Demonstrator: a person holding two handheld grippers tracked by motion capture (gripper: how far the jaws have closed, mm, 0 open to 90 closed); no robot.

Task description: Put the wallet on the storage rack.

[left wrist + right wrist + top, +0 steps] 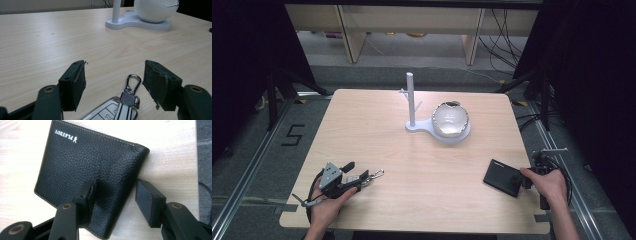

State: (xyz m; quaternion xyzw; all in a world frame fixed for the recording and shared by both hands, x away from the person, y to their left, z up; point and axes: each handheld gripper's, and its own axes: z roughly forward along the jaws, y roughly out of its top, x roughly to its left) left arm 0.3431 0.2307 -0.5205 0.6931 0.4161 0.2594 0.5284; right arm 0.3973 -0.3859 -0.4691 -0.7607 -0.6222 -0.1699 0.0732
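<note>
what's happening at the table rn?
A person works two handheld grippers. The left gripper is open around a car key with a clip, near the table's front-left corner. The right gripper is open over the edge of a black wallet at the right, not clamping it. A white stand with a round bowl sits untouched farther back.

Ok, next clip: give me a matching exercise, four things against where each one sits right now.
Things:
1. car key
2. black wallet
3. white bowl
4. white post

Places:
A. on the round end of the white stand
B. upright at the narrow end of the stand
C. between the open jaws of the left gripper
D. flat near the table's right edge, at the right gripper

Pairs: 1-C, 2-D, 3-A, 4-B
</note>
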